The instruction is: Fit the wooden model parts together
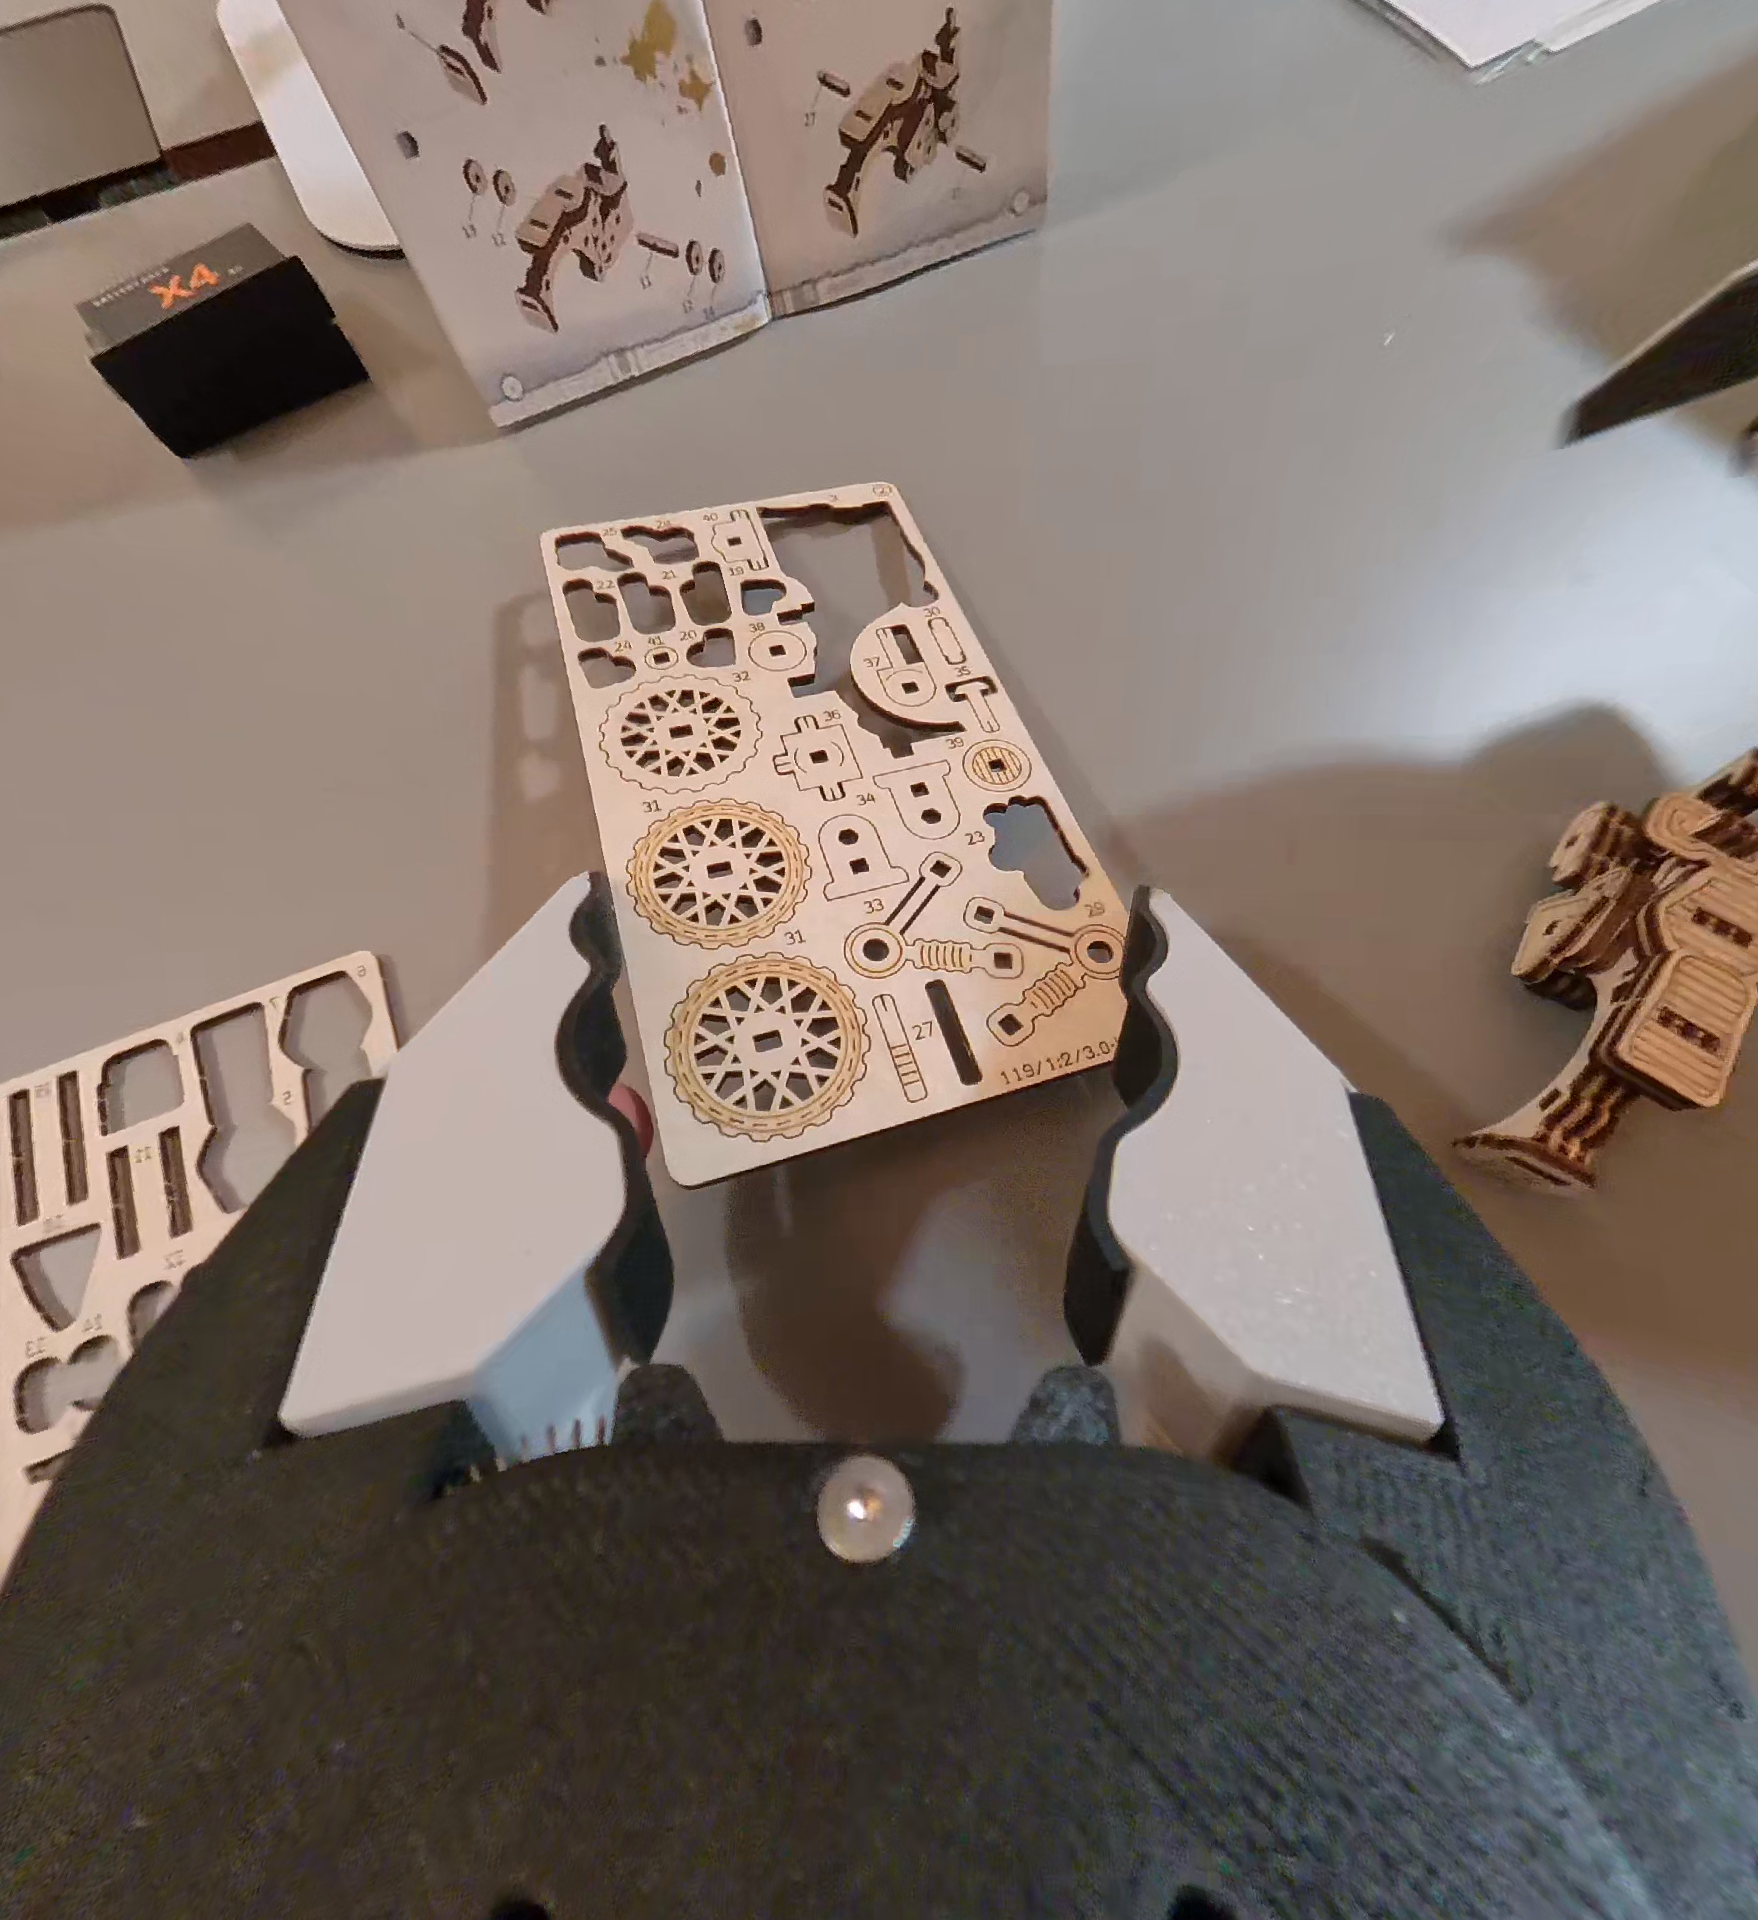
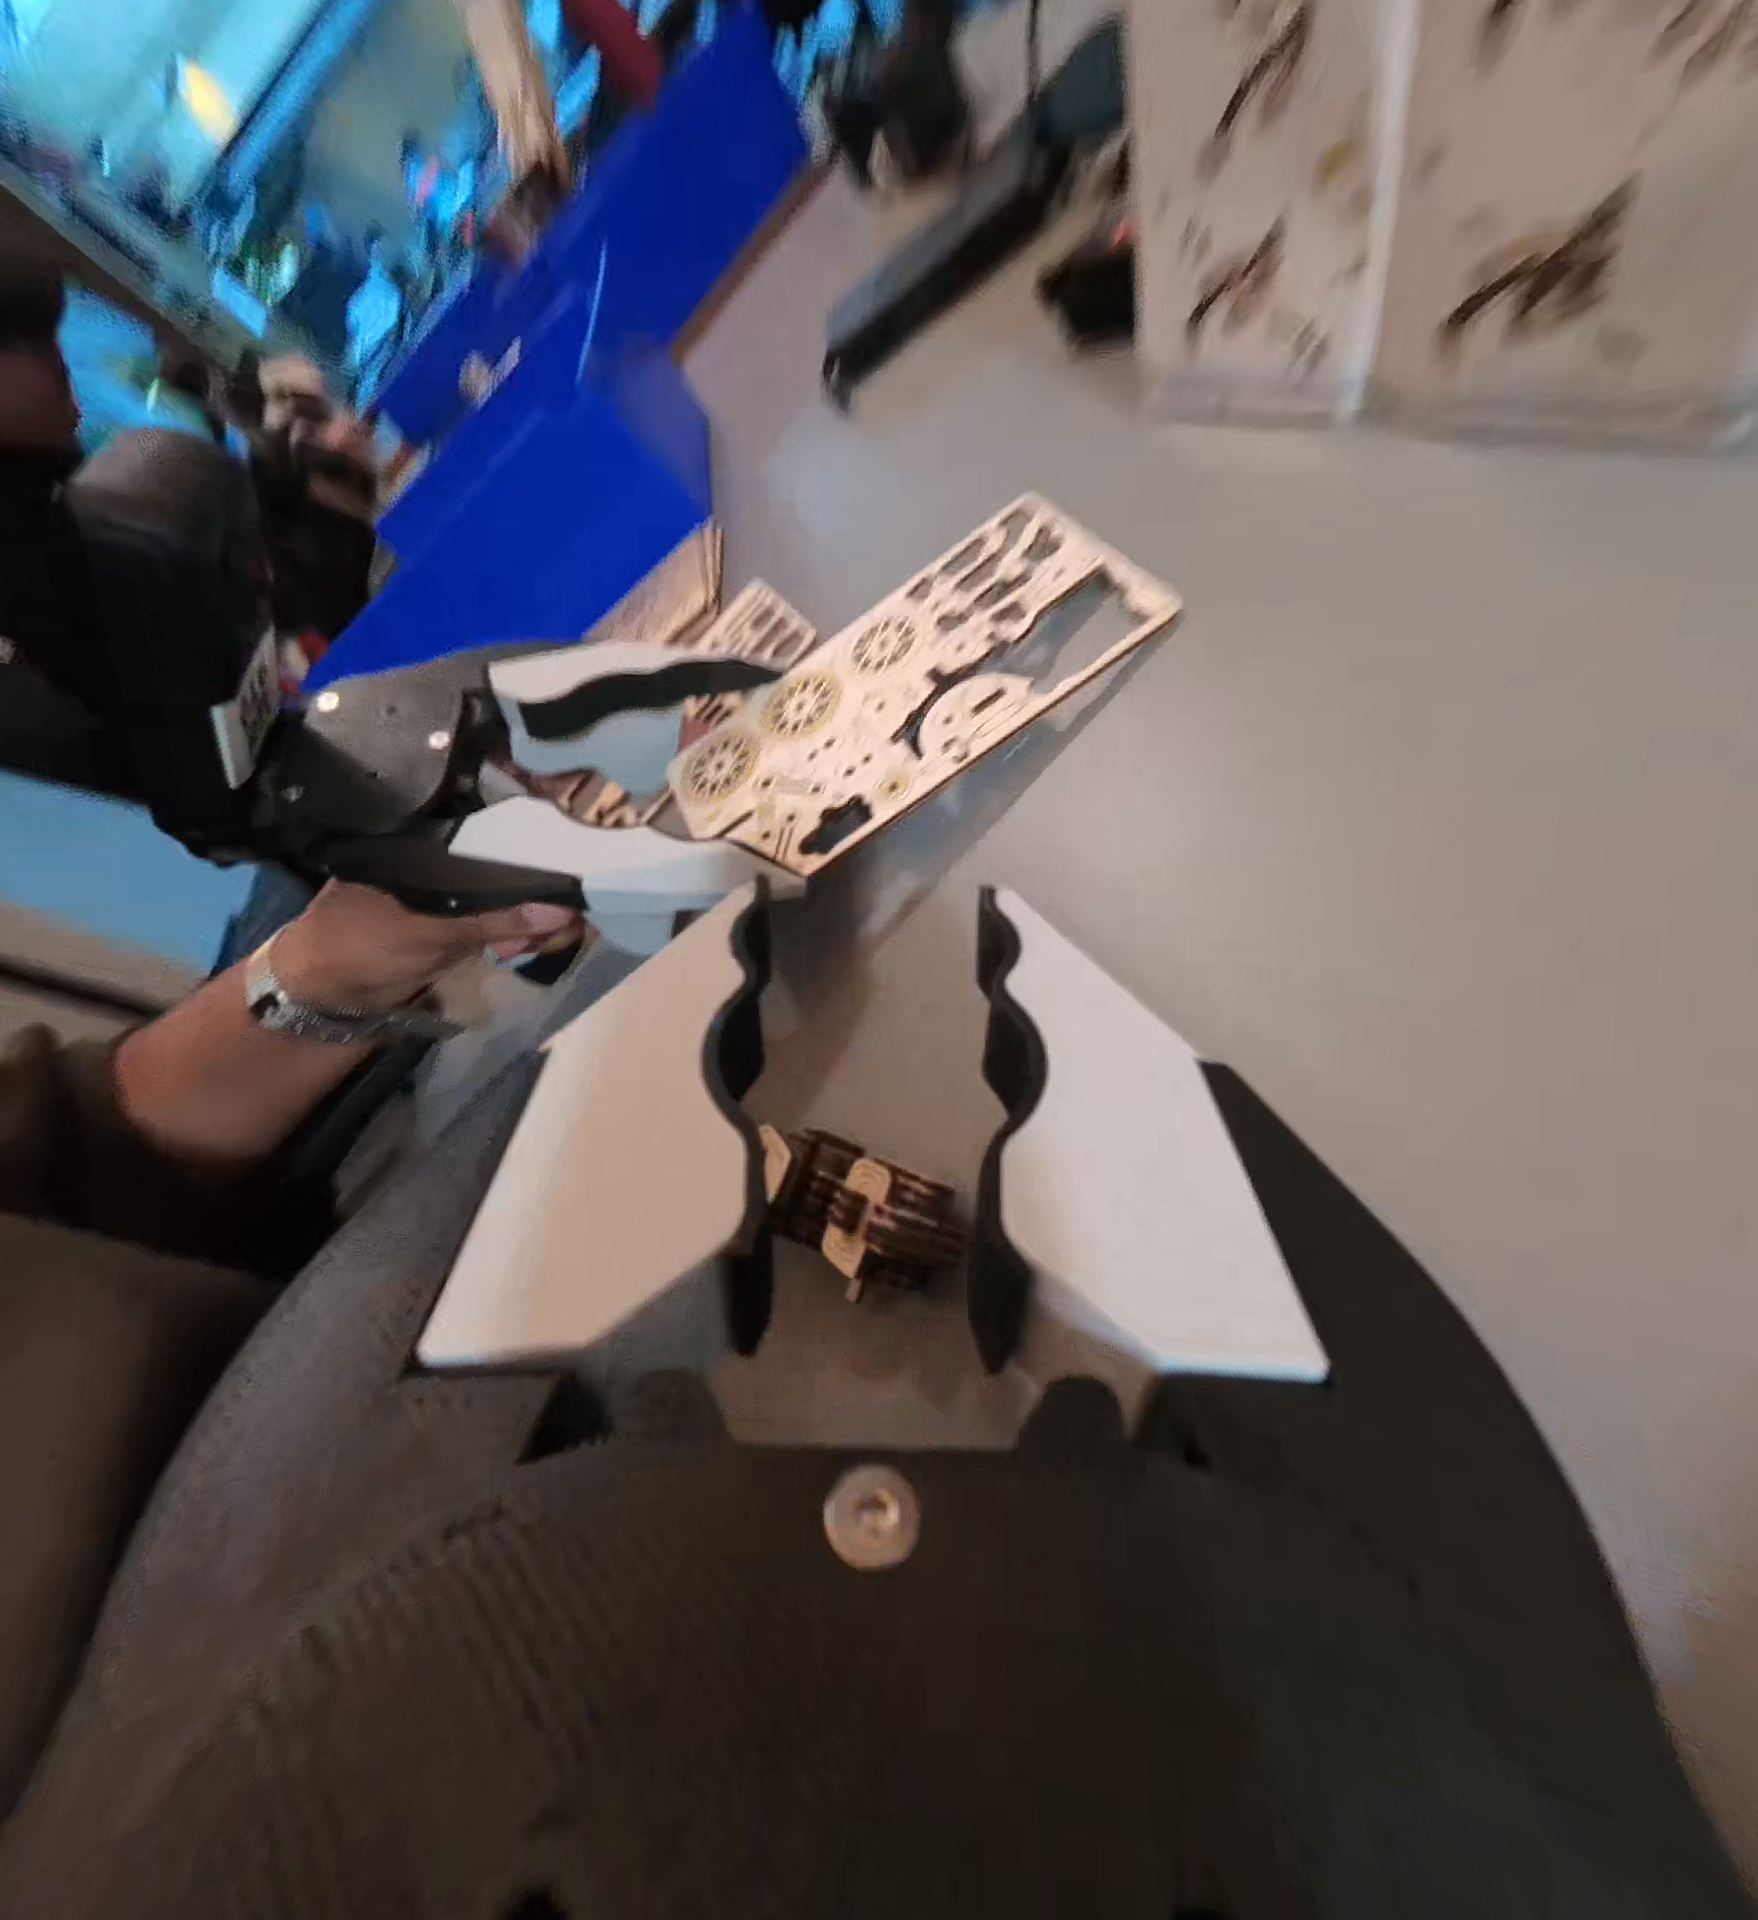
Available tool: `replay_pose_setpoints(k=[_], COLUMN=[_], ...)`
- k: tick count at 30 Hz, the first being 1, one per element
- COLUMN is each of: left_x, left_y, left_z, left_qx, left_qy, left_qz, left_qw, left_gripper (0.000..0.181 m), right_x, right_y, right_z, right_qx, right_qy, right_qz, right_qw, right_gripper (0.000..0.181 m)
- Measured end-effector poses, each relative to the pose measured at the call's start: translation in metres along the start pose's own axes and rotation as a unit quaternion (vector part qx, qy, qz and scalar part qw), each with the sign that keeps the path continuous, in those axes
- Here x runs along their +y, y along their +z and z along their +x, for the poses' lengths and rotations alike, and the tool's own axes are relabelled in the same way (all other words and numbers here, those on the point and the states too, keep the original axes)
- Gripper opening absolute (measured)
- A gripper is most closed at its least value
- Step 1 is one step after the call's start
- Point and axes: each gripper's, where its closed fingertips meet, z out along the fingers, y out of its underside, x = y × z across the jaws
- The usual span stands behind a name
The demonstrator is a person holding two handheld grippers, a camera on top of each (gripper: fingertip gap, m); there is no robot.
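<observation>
My left gripper [image 1: 864,914] is shut on a wooden parts sheet [image 1: 813,790], its fingers pressing the sheet's two long edges. The sheet carries spoked wheels and small cut parts and has several empty cut-outs. In the right wrist view the sheet [image 2: 916,707] is tilted above the table, held by the left gripper [image 2: 709,769]. A partly built wooden model [image 1: 1664,966] lies on the table to the right. My right gripper [image 2: 870,914] is open and empty, hovering over that model [image 2: 864,1216], which shows between its fingers below them.
A second, mostly emptied parts sheet [image 1: 127,1143] lies at the lower left of the grey table [image 1: 1270,520]. An open instruction booklet [image 1: 646,208] stands at the back, with a black box [image 1: 220,332] to its left. A hand with a wristwatch [image 2: 387,966] holds the left gripper.
</observation>
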Motion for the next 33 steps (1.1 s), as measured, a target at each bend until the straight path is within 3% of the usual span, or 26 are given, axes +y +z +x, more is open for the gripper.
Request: replay_pose_setpoints(k=[4, 7, 9, 10, 11, 12, 16, 19, 23, 26, 31, 33], left_x=[-0.006, -0.006, -0.005, -0.005, -0.008, -0.011, -0.006, -0.001, 0.009, 0.019, 0.017, 0.017], left_y=[-0.002, -0.002, 0.000, 0.000, -0.001, -0.002, 0.002, 0.002, 0.004, 0.012, 0.013, 0.012], left_z=[0.003, 0.003, 0.004, 0.004, 0.000, 0.001, 0.004, -0.005, -0.010, -0.004, 0.011, 0.015], left_qx=[0.010, 0.007, 0.010, 0.009, 0.000, 0.005, 0.021, -0.004, 0.002, 0.028, 0.051, 0.054], left_qy=[-0.017, -0.016, -0.021, -0.025, -0.030, -0.035, -0.042, -0.034, -0.061, -0.075, -0.054, -0.053], left_qz=[0.009, 0.010, 0.010, 0.010, 0.020, 0.030, 0.014, 0.001, -0.025, -0.052, -0.057, -0.058], left_qw=[1.000, 1.000, 1.000, 1.000, 0.999, 0.999, 0.999, 0.999, 0.998, 0.995, 0.996, 0.995], left_gripper=[0.096, 0.096, 0.096, 0.092, 0.066, 0.063, 0.066, 0.069, 0.080, 0.088, 0.090, 0.091], right_x=[-0.003, -0.004, 0.001, 0.007, 0.011, 0.012, 0.017, 0.015, 0.006, 0.008, 0.023, 0.021], right_y=[0.042, 0.067, 0.080, 0.085, 0.088, 0.090, 0.096, 0.095, 0.081, 0.074, 0.087, 0.093], right_z=[0.015, 0.016, 0.015, 0.015, 0.013, 0.010, 0.003, 0.007, 0.031, 0.041, 0.025, 0.015], right_qx=[-0.032, -0.115, -0.143, -0.142, -0.142, -0.141, -0.138, -0.119, -0.040, 0.005, -0.015, -0.040], right_qy=[0.037, 0.178, 0.226, 0.222, 0.212, 0.203, 0.190, 0.173, 0.125, 0.102, 0.108, 0.135], right_qz=[-0.088, -0.123, -0.141, -0.153, -0.162, -0.169, -0.187, -0.184, -0.165, -0.164, -0.187, -0.184], right_qw=[0.995, 0.970, 0.953, 0.952, 0.953, 0.954, 0.954, 0.960, 0.978, 0.981, 0.976, 0.973], right_gripper=[0.033, 0.038, 0.031, 0.028, 0.026, 0.029, 0.030, 0.036, 0.050, 0.046, 0.026, 0.039])
